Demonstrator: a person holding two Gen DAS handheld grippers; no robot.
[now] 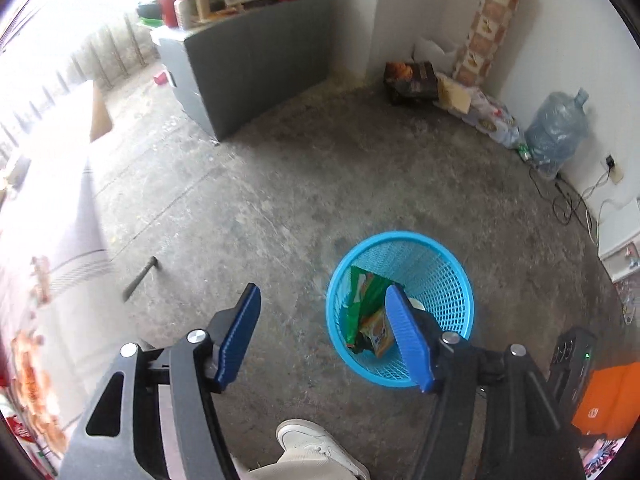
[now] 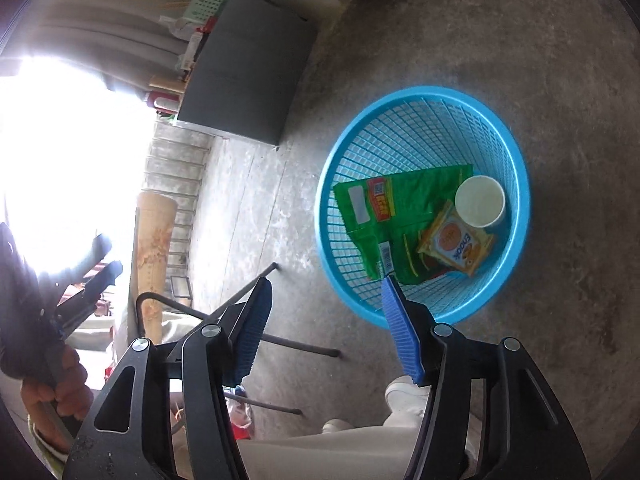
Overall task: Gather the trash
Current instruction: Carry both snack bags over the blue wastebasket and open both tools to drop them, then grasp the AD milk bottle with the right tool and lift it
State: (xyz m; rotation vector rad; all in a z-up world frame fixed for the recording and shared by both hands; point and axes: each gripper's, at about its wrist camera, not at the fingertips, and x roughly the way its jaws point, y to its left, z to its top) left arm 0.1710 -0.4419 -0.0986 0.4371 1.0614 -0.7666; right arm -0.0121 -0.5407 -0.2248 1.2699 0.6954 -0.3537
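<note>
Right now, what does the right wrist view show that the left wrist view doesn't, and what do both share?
Only the right wrist view shows the whole white paper cup standing in the blue basket, the orange biscuit packet's face, and the person's hand gripping the other tool.

Only the left wrist view shows the water jug by the wall and the brick-patterned roll in the corner.

Both show the basket holding the green wrapper, the grey cabinet, a white shoe, and open, empty tongs: left tongs, right tongs.
</note>
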